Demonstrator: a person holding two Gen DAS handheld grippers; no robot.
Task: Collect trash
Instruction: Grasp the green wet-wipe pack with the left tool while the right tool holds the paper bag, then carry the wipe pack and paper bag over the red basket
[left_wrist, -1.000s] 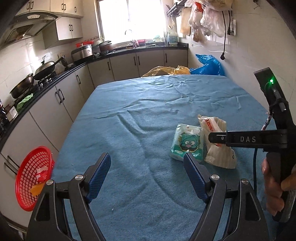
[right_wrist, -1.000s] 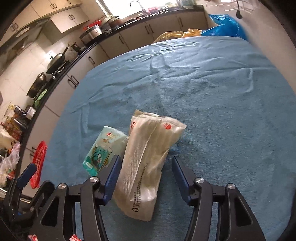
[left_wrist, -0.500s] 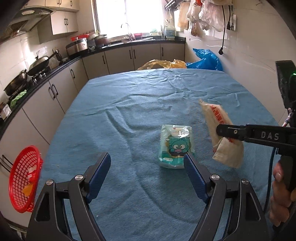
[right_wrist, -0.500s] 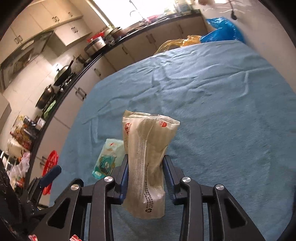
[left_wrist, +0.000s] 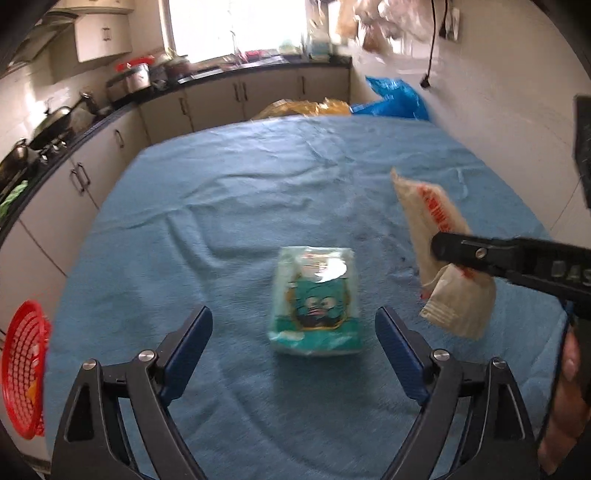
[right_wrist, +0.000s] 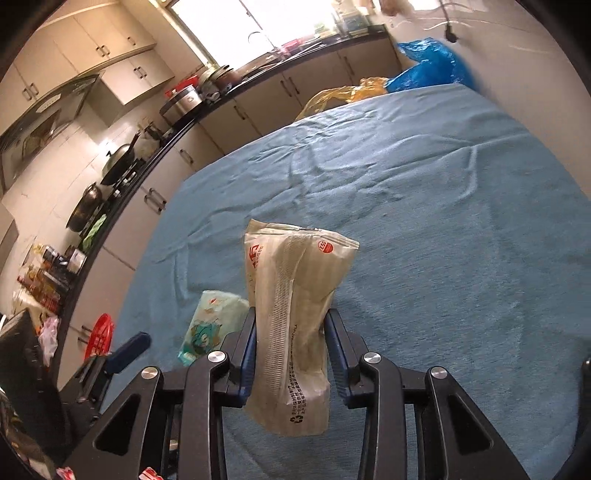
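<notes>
A beige wrapper with red print hangs lifted off the blue cloth, pinched between the blue pads of my right gripper, which is shut on it. In the left wrist view that same beige wrapper shows at right under the right gripper's black finger. A teal tissue pack with a cartoon face lies flat on the blue cloth, just ahead of my left gripper. Its jaws are opening wide, with nothing between the pads. The pack sits left of the right gripper.
A red mesh basket hangs off the table's left edge. Kitchen cabinets and a stove with pans line the left side. Yellow and blue plastic bags sit beyond the far edge. A wall runs close on the right.
My right gripper closed on the beige wrapper and lifted it off the cloth. My left gripper moved toward the tissue pack, which now sits centred ahead of its wider jaws.
</notes>
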